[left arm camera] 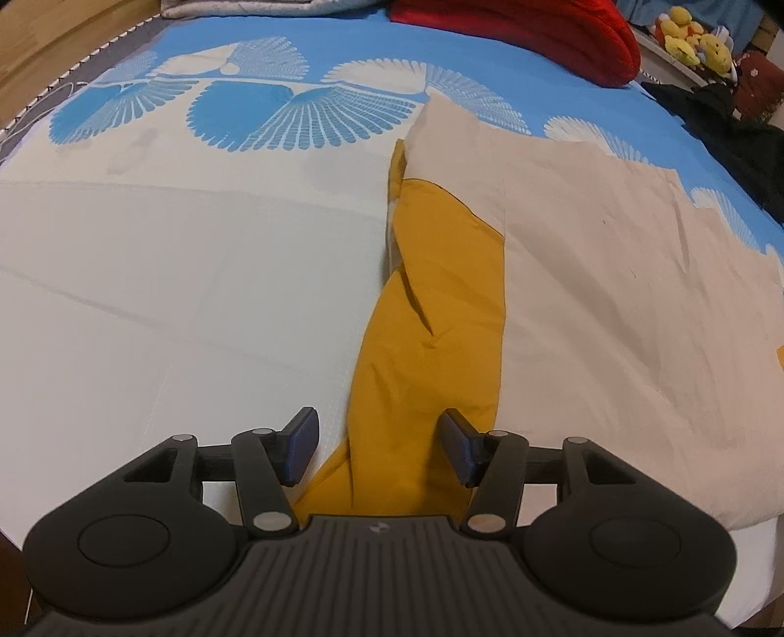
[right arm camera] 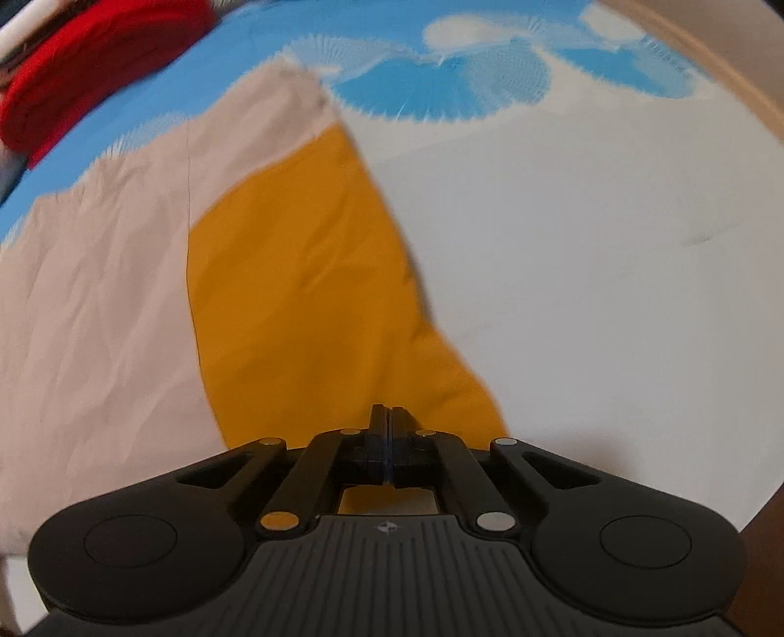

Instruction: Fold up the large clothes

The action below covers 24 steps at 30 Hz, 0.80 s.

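A large garment lies on the bed: a pale beige body (left arm camera: 612,274) with a mustard-yellow part (left arm camera: 431,343) folded along its left edge. My left gripper (left arm camera: 379,453) is open, its fingers on either side of the near end of the yellow part. In the right wrist view the beige body (right arm camera: 93,294) lies left and the yellow part (right arm camera: 304,274) runs down to my right gripper (right arm camera: 388,436), whose jaws are closed together at the yellow cloth's near edge. That view is blurred, and whether cloth is pinched does not show.
The bed sheet (left arm camera: 171,304) is white near me and blue with white fan patterns farther off. A red cushion (left arm camera: 529,34) lies at the far edge, yellow plush toys (left arm camera: 696,39) and dark clothing (left arm camera: 725,127) at the far right. A wooden bed frame (right arm camera: 735,73) borders the sheet.
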Tool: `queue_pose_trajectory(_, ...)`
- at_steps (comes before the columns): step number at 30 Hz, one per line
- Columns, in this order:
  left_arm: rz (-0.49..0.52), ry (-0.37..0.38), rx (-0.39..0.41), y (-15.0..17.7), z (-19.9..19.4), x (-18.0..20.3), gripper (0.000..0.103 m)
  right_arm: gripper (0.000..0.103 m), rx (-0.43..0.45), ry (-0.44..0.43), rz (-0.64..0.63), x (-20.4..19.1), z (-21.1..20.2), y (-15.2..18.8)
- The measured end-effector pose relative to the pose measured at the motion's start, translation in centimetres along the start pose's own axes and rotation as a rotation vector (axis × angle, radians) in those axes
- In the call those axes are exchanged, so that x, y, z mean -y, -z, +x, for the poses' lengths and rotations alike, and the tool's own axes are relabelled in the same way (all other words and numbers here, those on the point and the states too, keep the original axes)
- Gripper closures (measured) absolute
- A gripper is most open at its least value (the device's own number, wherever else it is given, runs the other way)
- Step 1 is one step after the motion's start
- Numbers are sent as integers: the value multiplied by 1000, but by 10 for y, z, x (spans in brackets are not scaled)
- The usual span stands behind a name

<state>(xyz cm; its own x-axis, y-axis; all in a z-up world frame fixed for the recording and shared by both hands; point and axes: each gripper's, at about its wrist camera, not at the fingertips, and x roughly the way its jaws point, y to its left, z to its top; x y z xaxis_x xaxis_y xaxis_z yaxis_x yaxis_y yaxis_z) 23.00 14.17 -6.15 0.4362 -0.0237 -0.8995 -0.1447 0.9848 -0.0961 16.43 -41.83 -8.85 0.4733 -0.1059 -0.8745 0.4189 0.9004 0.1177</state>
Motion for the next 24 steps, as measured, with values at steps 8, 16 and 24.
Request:
queue_pose_trajectory(8,-14,24,2,-2,-2,0,42,91,80,-7,174,27,-13,-7)
queue_pose_trajectory(16,-17,25,0,-2,-2,-3,42,33,-76,-19,72,-5,12,4)
queue_pose_trajectory(24,-24,24,2,-3,-3,-6,42,103,-6,-100,-35,-25,0,5)
